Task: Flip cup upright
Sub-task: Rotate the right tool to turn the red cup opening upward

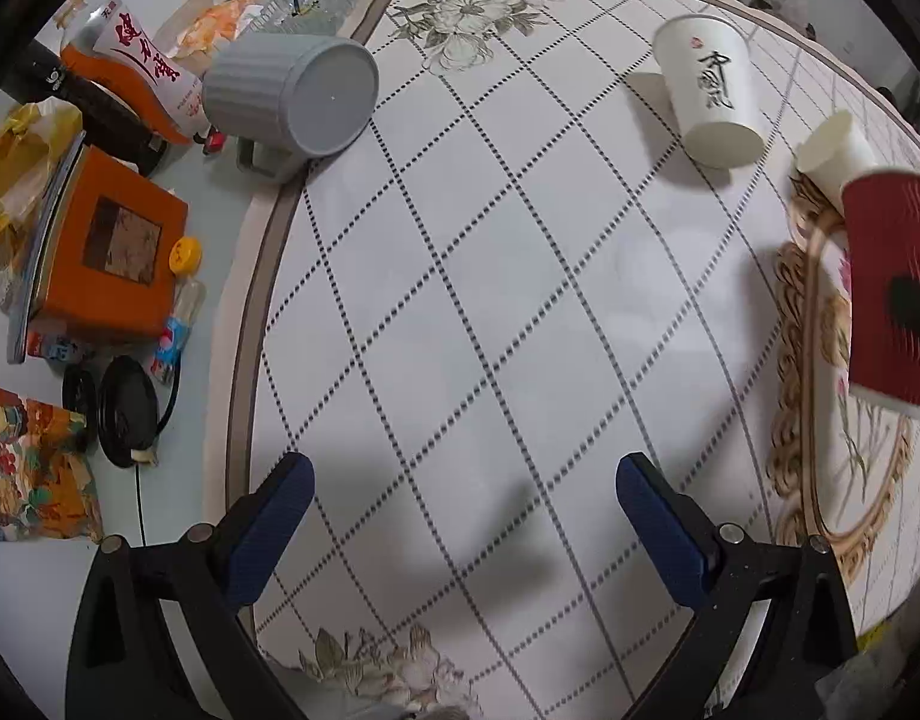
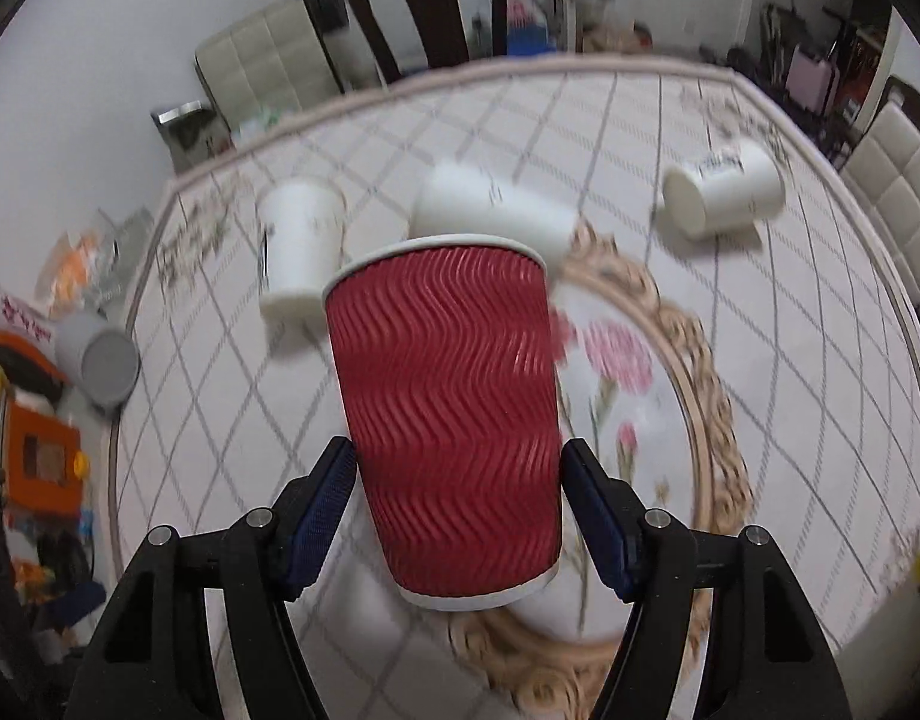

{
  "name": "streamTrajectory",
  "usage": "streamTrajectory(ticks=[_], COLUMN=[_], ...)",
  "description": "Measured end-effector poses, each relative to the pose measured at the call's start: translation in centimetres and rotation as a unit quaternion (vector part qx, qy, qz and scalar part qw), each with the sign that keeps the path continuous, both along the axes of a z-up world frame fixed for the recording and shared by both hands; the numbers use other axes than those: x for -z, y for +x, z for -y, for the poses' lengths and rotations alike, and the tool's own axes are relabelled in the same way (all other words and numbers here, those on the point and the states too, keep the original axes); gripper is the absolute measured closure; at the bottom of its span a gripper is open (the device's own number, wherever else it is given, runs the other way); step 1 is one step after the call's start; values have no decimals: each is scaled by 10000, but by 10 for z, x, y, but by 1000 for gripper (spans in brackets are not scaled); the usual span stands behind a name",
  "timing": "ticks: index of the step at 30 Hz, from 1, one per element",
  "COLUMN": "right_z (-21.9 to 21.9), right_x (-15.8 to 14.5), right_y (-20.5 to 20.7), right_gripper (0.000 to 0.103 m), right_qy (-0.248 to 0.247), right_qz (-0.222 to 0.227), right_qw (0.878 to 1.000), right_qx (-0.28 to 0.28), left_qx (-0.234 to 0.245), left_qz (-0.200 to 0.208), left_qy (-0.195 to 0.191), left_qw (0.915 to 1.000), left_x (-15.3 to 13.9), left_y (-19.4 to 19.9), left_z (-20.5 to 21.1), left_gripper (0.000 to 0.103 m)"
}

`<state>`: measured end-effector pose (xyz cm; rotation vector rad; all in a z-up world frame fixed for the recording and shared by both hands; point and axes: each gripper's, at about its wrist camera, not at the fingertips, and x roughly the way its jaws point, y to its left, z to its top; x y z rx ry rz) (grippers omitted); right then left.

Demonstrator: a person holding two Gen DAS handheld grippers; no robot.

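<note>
the right gripper (image 2: 457,468) is closed on the lower half of the red ribbed cup (image 2: 451,414), holding it clear above the gold oval medallion (image 2: 694,360) of the surface (image 2: 820,396), wide rim away from the camera. beyond the medallion three white paper cups (image 2: 298,252) lie on their sides. the left gripper (image 1: 460,498) is spread wide and holds nothing, well apart from the medallion.

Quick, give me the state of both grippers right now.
Left gripper: open, jaws wide apart, holding nothing.
Right gripper: shut on the red ribbed cup, jaws pressed against its sides.
</note>
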<state>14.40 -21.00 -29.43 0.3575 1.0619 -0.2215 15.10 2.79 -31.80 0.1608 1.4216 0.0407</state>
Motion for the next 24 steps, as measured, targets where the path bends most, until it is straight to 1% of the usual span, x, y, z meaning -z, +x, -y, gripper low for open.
streamTrajectory(ticks=[3,7,11,16,17,18,20,21,23,24], right_z=[-7,-16,-20,-18,-18,-19,-17,-15,-7,-3], right_x=[13,31,41,48,47,46,45,46,50,52], right_y=[10,5,-13,-37,-38,-34,-24,-16,-4,0], right_gripper=[31,31,31,31,31,31,30,30,30,29], right_qy=[-197,-518,-771,-873,-872,-869,-711,-575,-97,24], right_qz=[378,743,929,984,917,716,167,-230,-924,-1179], right_qw=[9991,9959,9926,9913,9919,9935,9967,9971,9938,9911], right_qx=[37,30,-105,-81,-129,-192,-355,-439,-607,-620], left_qx=[-32,12,93,185,204,218,251,263,266,259], left_qz=[8,-36,-86,-148,-159,-158,-138,-134,-111,-90], left_qy=[90,148,171,158,136,125,106,89,45,33], left_qw=[10000,9999,9998,9996,9996,9996,9995,9995,9996,9996], left_x=[9,18,22,24,24,23,20,18,13,10], left_y=[5,4,-2,-9,-10,-11,-11,-11,-10,-11], left_z=[0,-1,-1,1,1,1,1,1,2,5], left_gripper=[0,0,0,0,0,0,0,0,0,0])
